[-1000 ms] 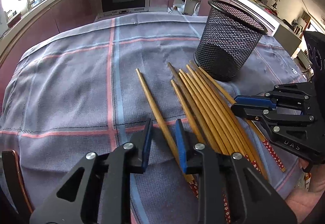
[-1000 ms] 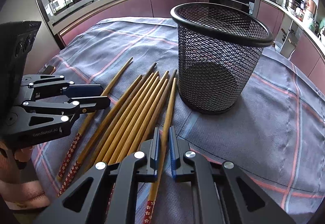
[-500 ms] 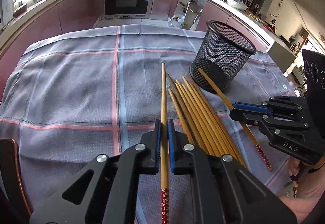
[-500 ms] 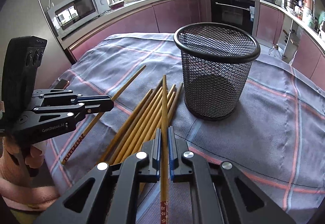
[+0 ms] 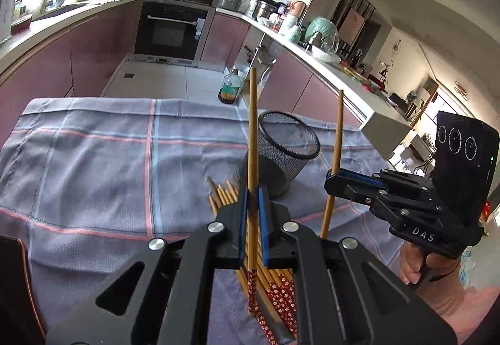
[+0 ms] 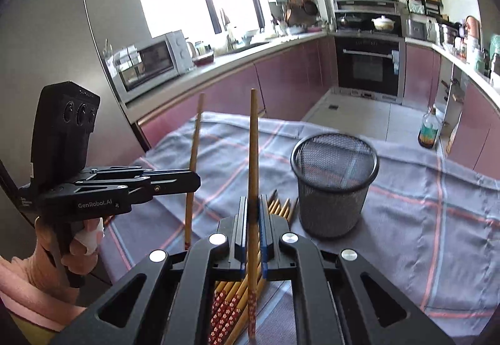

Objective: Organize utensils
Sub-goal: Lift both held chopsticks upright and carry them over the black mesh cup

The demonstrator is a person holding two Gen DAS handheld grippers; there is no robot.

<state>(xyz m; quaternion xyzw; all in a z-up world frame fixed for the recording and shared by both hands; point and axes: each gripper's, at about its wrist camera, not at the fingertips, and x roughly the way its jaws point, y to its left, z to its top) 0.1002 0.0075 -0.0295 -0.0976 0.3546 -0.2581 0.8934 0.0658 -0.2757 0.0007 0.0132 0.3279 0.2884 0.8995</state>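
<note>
My left gripper [image 5: 252, 188] is shut on one wooden chopstick [image 5: 252, 126], held above the cloth with its tip pointing up and its red patterned end hanging below the jaws. My right gripper [image 6: 252, 201] is shut on another chopstick [image 6: 253, 142] in the same way. Each gripper shows in the other's view: the right gripper [image 5: 332, 177] with its chopstick [image 5: 338, 132], the left gripper [image 6: 193, 181] with its chopstick [image 6: 194, 138]. The black mesh cup [image 5: 281, 157] [image 6: 334, 182] stands upright just beyond. Several more chopsticks [image 5: 223, 192] [image 6: 281, 206] lie on the cloth beside it.
A grey checked cloth [image 5: 93, 163] [image 6: 437, 220] covers the table. A bottle [image 5: 230, 88] [image 6: 430, 132] stands on the floor beyond the far edge. Kitchen counters, an oven and a microwave [image 6: 150, 60] ring the room. A dark chair edge [image 5: 15, 276] sits at lower left.
Both grippers closed, each on one chopstick, and rose off the cloth. The held chopsticks now stand clear of the pile with tips tilted upward, and the mesh cup looks lower and farther.
</note>
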